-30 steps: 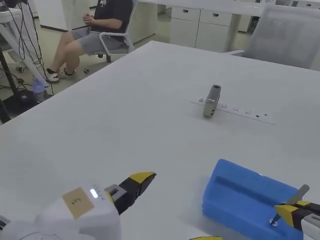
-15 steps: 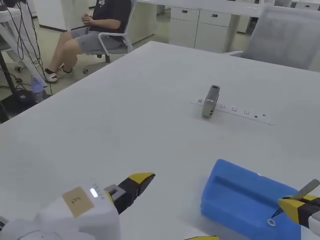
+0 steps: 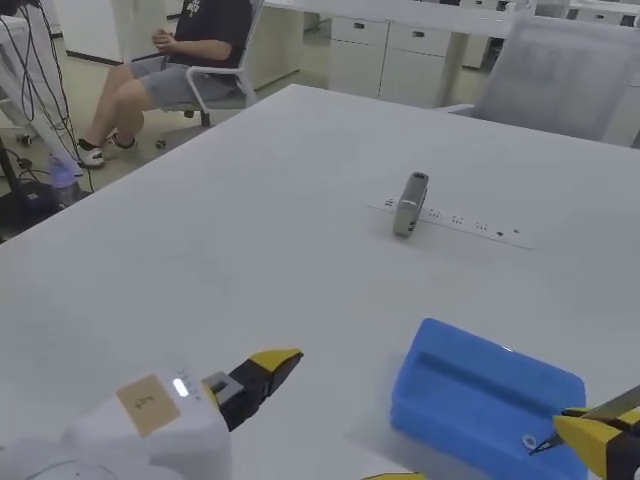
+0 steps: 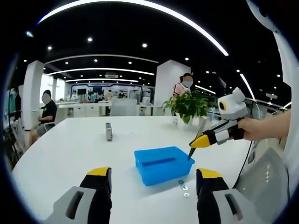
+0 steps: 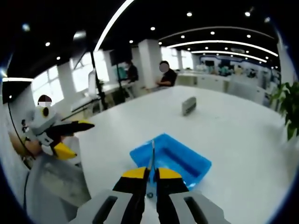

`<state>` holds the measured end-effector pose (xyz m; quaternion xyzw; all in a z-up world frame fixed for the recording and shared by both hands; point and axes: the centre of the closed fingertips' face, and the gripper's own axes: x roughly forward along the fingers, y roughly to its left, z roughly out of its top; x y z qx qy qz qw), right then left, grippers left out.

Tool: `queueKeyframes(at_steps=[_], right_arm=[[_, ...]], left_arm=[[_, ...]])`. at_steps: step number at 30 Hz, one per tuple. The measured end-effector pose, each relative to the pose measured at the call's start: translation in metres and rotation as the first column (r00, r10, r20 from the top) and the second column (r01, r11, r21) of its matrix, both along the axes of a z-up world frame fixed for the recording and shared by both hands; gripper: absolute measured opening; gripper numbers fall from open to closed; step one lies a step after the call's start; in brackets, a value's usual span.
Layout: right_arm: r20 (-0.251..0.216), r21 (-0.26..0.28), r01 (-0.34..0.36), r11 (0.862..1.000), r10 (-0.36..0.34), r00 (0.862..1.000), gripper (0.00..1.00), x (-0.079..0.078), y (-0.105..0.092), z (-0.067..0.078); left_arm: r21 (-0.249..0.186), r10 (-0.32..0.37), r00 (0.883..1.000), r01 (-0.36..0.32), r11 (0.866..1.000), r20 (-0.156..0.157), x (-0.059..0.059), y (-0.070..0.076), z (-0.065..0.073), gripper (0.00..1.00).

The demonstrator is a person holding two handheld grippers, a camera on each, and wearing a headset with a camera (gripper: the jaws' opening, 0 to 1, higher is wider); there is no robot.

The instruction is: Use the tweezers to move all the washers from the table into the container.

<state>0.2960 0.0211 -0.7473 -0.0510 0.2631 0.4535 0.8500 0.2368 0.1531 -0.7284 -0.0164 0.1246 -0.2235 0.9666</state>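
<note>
The broad white table (image 3: 200,260) carries the work, and toward its near edge stands the open blue rectangular plastic container (image 3: 470,352). The left gripper (image 4: 153,173) hangs idle just short of it, its yellow-tipped jaws spread wide with nothing between them. The right gripper (image 5: 152,173) has its jaws pressed narrow on the thin metal tweezers (image 5: 152,156), whose points reach down over the container's near end. At those points, in the head view, is one small silver washer (image 3: 528,440). It lies within the container's outline, but I cannot tell whether it is pinched or already lying on the blue floor.

The step in hand looks like the drop. The next move calls for easing the squeeze so that washer falls free, then lifting the tweezers over the wall to the few loose metal washers (image 4: 185,188) on the table just beside the container's corner. Flat and thin, they will likely want a low, careful pinch.

Well apart are a small grey metal block (image 3: 410,203) standing on a flush socket strip, a grey chair (image 3: 570,75) and a seated person (image 3: 190,50). Nothing blocks the path — only the container's wall and the idle left gripper lie near it.
</note>
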Motion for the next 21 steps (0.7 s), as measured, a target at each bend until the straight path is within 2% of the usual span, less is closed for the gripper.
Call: queueKeyframes(at_steps=[6, 15, 21], right_arm=[[-0.036, -0.001, -0.061, 0.998, 0.061, 0.997, 0.04, -0.015, 0.012, -0.017], [-0.087, -0.045, -0.126, 0.991, 0.121, 0.989, 0.04, -0.017, 0.02, -0.05], [-0.1, -0.069, -0.149, 0.986, 0.142, 0.985, 0.04, -0.018, 0.021, -0.061]], left_arm=[[0.005, -0.006, 1.0, 0.006, 1.0, -0.003, 0.0, -0.001, -0.001, 0.74], [0.0, -0.011, 1.0, 0.011, 1.0, -0.004, -0.001, -0.002, -0.001, 0.74], [0.003, -0.01, 1.0, 0.01, 1.0, -0.009, -0.001, -0.002, -0.002, 0.73]])
